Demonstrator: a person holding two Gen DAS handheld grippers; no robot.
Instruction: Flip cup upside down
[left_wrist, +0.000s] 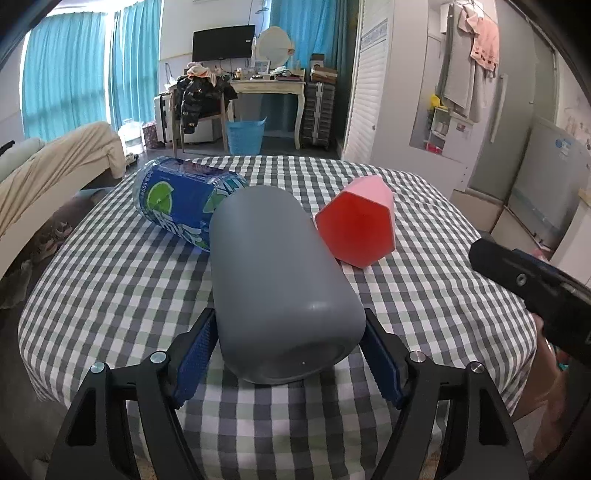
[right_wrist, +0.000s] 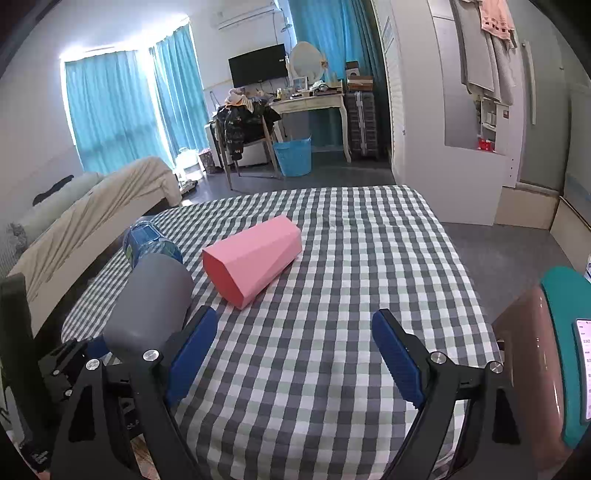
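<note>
- The smooth grey plastic cup (left_wrist: 280, 280) lies on its side on the bench covered by a grey-and-white checked cloth (left_wrist: 122, 280), its closed base toward the left wrist camera and its mouth pointing away.
- The left claw (left_wrist: 286, 354) straddles the base end of this cup; both blue pads (left_wrist: 195, 354) sit at its flanks, but I cannot tell whether they press on it or only bracket it. Gripping near the base looks sensible: it leaves the rim free, so the cup can be rotated and set mouth-down.
- The right claw (right_wrist: 295, 354) hovers spread wide over bare cloth, holding nothing, well to the right of the grey cup (right_wrist: 151, 302). It seems kept aside so it does not obstruct the left claw.
- The pink hexagonal plastic cup (left_wrist: 356, 221) lies on its side just beyond and to the right of the grey one; whether they touch is unclear.
- The blue labelled drink bottle (left_wrist: 181, 201) lies on its side behind the grey cup to the left, close against it.
- Count: 2 cups, 1 bottle, 2 claws.
- The flip is not yet done; neither cup stands mouth-down.
</note>
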